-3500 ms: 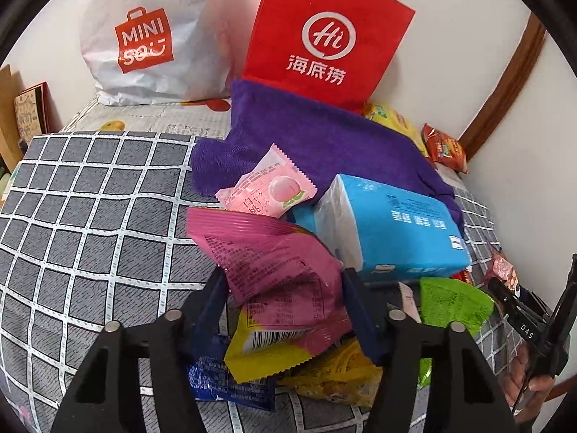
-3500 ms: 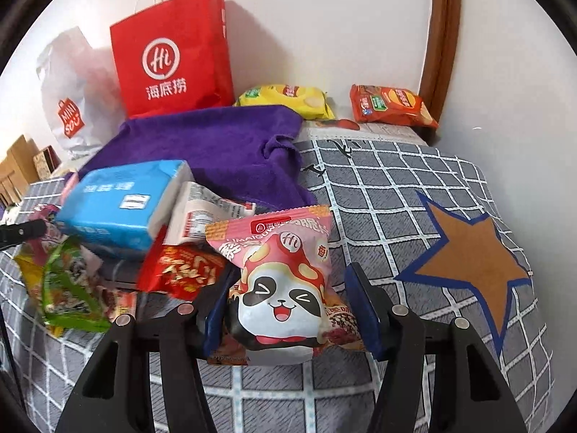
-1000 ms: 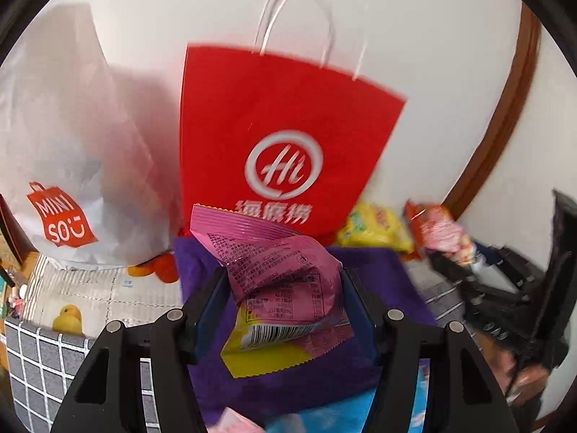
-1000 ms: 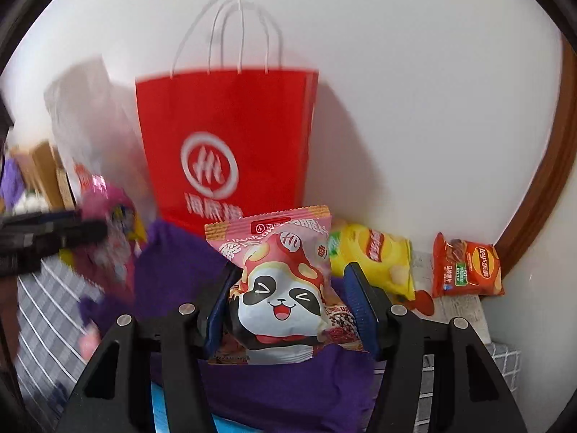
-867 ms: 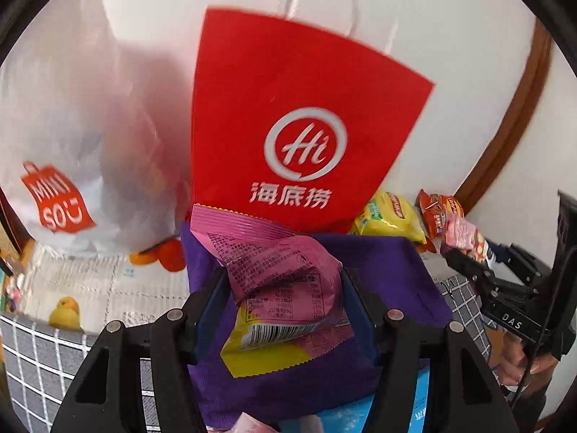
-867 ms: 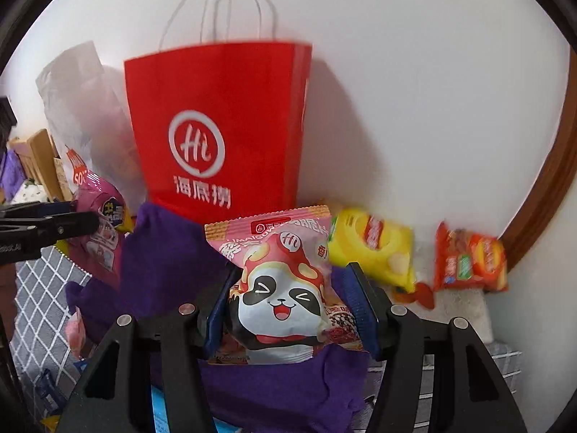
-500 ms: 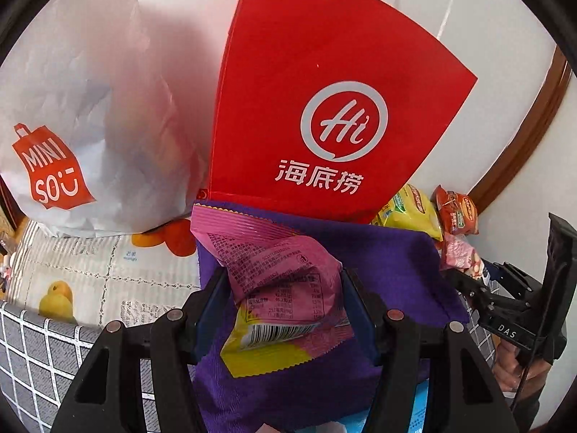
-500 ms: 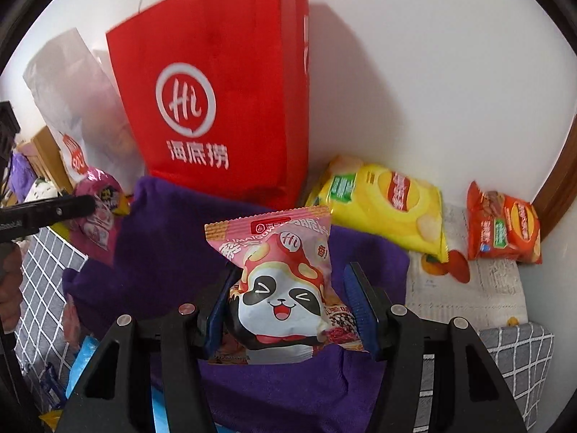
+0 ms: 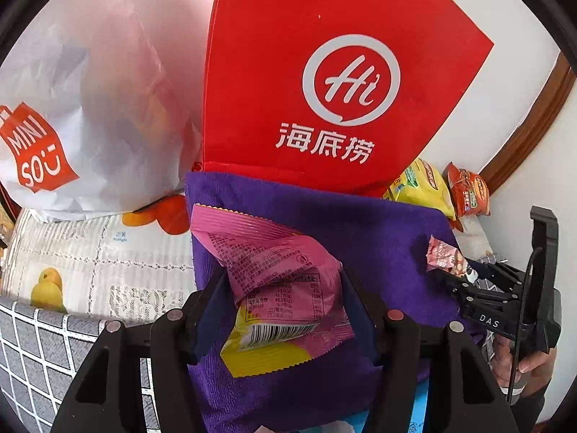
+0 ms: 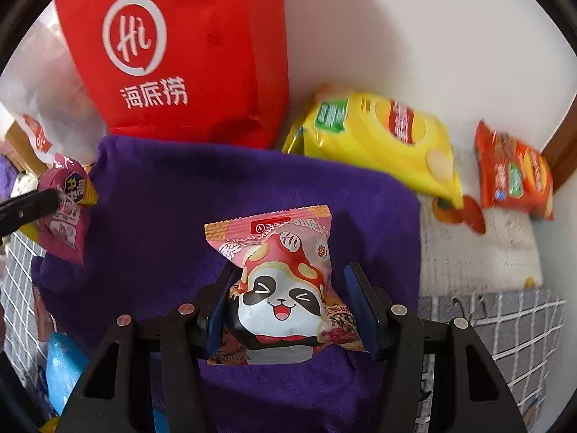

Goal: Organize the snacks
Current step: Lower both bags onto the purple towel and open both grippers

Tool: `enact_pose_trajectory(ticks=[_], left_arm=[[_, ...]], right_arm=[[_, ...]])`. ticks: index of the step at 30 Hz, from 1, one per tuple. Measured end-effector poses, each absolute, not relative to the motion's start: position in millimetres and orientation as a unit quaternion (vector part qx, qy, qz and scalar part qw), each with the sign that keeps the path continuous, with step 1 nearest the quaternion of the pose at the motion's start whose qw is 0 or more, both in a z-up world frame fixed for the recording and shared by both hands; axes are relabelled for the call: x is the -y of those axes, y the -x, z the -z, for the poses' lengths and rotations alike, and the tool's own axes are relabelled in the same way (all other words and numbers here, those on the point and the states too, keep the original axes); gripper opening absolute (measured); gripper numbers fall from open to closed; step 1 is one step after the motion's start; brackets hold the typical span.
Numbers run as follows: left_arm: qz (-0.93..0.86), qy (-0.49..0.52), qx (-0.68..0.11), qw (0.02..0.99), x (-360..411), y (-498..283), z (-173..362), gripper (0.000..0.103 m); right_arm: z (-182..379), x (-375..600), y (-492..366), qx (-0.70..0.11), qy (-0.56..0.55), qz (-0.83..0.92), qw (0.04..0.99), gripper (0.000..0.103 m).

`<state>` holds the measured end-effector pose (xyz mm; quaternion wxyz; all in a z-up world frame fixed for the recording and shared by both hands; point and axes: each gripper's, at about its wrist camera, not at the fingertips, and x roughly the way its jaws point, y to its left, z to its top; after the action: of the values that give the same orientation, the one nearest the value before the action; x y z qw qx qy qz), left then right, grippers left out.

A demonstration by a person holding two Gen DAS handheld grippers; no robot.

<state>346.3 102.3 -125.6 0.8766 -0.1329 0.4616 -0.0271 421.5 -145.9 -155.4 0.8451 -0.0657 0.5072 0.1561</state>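
My left gripper (image 9: 281, 306) is shut on a pink and yellow snack packet (image 9: 274, 288), held above the purple towel (image 9: 360, 252). My right gripper (image 10: 288, 306) is shut on a pink panda snack packet (image 10: 281, 288), also over the purple towel (image 10: 234, 187). Each gripper shows in the other's view: the right one (image 9: 450, 274) at the right edge with the packet's pink corner (image 9: 441, 254), the left one's finger (image 10: 29, 205) at the left edge with its pink packet (image 10: 65, 213). A red paper bag (image 9: 324, 90) stands just behind the towel.
A white plastic bag (image 9: 90, 108) stands left of the red bag (image 10: 180, 54). A yellow chip bag (image 10: 382, 137) and an orange-red chip bag (image 10: 512, 173) lie by the wall at the right. A blue tissue pack (image 10: 65, 371) lies at the lower left. A person's hand (image 9: 519, 357) holds the right gripper.
Both grippers have sunk toward the purple towel with their packets still held. The red bag and chip bags have grown larger and risen in both views.
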Motion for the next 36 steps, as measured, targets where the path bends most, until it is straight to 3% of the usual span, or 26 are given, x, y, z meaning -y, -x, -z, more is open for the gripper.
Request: enact_pose_trajectory(ticks=[10, 19, 23, 27, 29, 31, 36], left_arm=[[0.030, 0.132, -0.471, 0.871, -97, -348, 132, 0.060], [0.041, 0.135, -0.475, 0.869, -92, -348, 136, 0.060], [0.042, 0.128, -0.474, 0.870, -88, -347, 136, 0.060], [0.055, 0.136, -0.471, 0.870, -87, -348, 135, 0.060], [0.059, 0.141, -0.463, 0.873, -87, -347, 132, 0.065], [0.054, 0.138, -0.453, 0.879, -88, -344, 126, 0.078], [0.041, 0.126, -0.436, 0.890, -90, -339, 112, 0.078]], right_arm=[[156, 144, -420, -0.520, 0.079, -0.146, 0.838, 0.060], [126, 145, -406, -0.494, 0.084, -0.140, 0.854, 0.068], [108, 152, -401, -0.478, 0.059, -0.142, 0.865, 0.077], [99, 156, -400, -0.469, 0.034, -0.155, 0.869, 0.077], [97, 152, -400, -0.464, 0.036, -0.156, 0.871, 0.077], [96, 149, -397, -0.458, 0.049, -0.152, 0.874, 0.077], [89, 149, -394, -0.443, 0.043, -0.151, 0.883, 0.077]])
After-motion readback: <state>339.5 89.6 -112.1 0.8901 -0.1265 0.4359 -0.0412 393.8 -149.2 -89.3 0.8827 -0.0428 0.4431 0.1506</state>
